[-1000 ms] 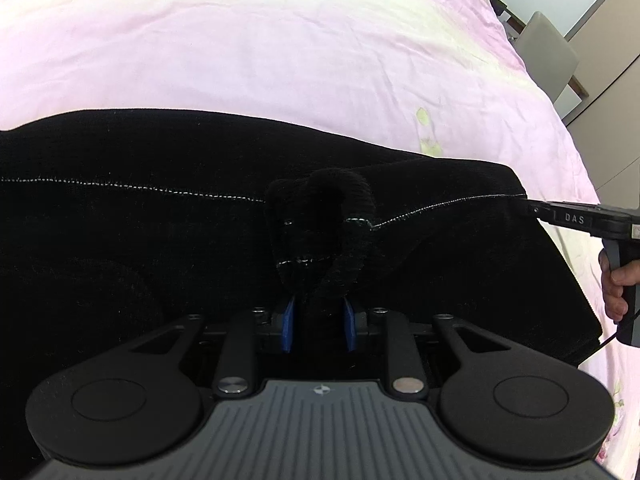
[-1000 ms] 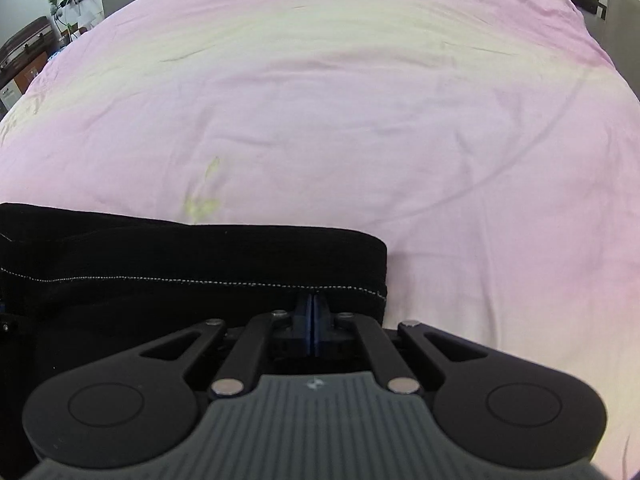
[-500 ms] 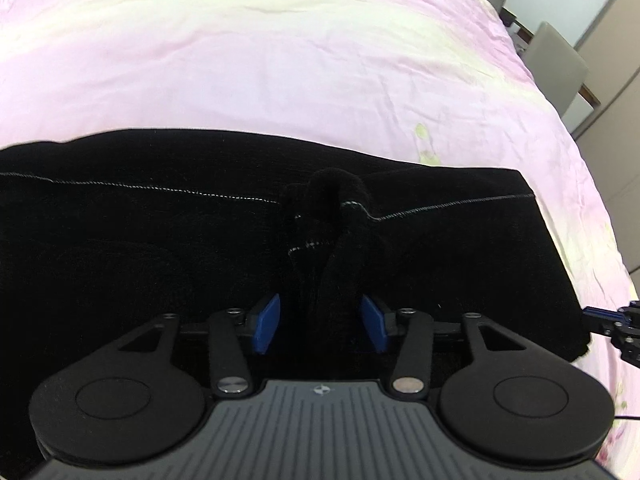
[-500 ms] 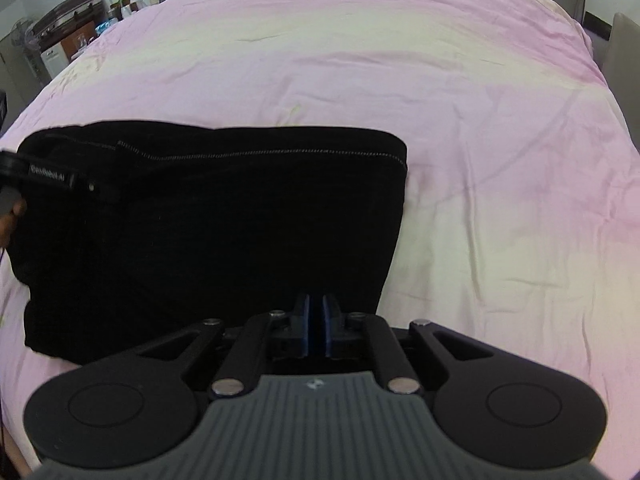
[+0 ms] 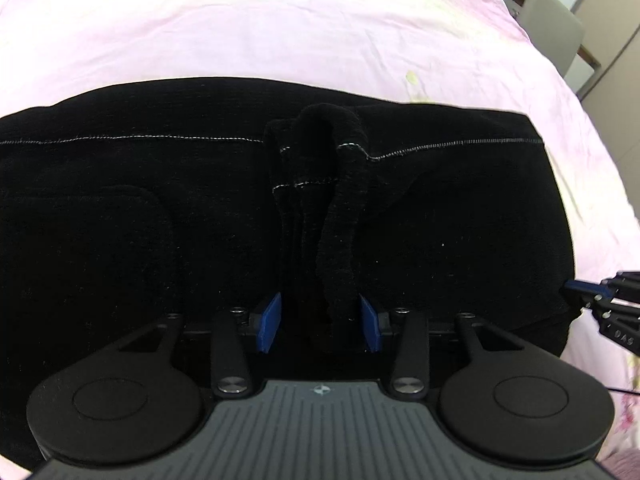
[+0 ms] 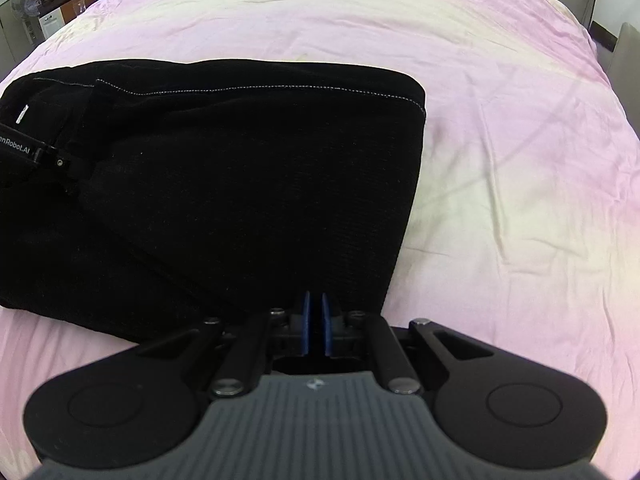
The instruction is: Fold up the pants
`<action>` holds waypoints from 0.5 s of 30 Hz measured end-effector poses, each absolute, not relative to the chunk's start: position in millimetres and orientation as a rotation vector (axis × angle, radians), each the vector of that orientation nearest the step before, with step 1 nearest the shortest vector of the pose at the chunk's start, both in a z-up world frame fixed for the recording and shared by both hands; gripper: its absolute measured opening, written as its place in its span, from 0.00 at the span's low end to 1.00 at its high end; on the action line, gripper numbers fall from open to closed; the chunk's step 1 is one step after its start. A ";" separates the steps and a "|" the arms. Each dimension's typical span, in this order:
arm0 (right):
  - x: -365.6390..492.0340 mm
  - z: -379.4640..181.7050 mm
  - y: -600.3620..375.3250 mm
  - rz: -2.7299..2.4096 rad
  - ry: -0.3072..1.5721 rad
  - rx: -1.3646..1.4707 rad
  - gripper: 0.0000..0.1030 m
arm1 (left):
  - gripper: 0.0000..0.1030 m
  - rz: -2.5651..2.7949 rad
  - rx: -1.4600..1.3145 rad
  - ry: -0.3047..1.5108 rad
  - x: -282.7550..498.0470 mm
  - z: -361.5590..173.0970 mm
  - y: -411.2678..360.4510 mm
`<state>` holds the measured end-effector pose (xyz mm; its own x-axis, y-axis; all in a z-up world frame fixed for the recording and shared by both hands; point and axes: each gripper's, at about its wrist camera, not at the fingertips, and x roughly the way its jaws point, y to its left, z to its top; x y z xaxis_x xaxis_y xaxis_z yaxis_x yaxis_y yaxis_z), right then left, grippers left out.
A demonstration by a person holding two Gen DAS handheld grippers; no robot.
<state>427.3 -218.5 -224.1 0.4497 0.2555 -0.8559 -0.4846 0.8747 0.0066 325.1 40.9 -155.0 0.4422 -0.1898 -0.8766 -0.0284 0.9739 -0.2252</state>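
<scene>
The black pants lie folded in a thick rectangle on the pink bedsheet. A bunched ridge of black fabric stands up between the blue pads of my left gripper, whose jaws are spread apart around it. In the right wrist view the pants fill the left half. My right gripper is above their near right corner with its blue pads almost together and nothing between them. The left gripper's body shows at the left edge, over the pants.
The pink and pale yellow sheet spreads wide to the right and beyond the pants. A grey chair stands off the bed at the far right. Furniture and a fan stand beyond the far left corner.
My left gripper's jaws have opened from the pinched fabric ridge. My right gripper has let go of the pants' edge and pulled back and up, so the whole folded stack shows.
</scene>
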 end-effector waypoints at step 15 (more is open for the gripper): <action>409.0 -161.1 -176.6 0.510 0.936 -0.234 0.31 | 0.65 0.156 -0.438 0.898 217.9 -55.9 199.3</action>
<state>409.0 -176.6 -161.1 0.4865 0.3153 -0.8148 -0.5137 0.8576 0.0251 217.9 199.3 -55.9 0.6187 -0.0502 -0.7840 -0.3109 0.9008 -0.3031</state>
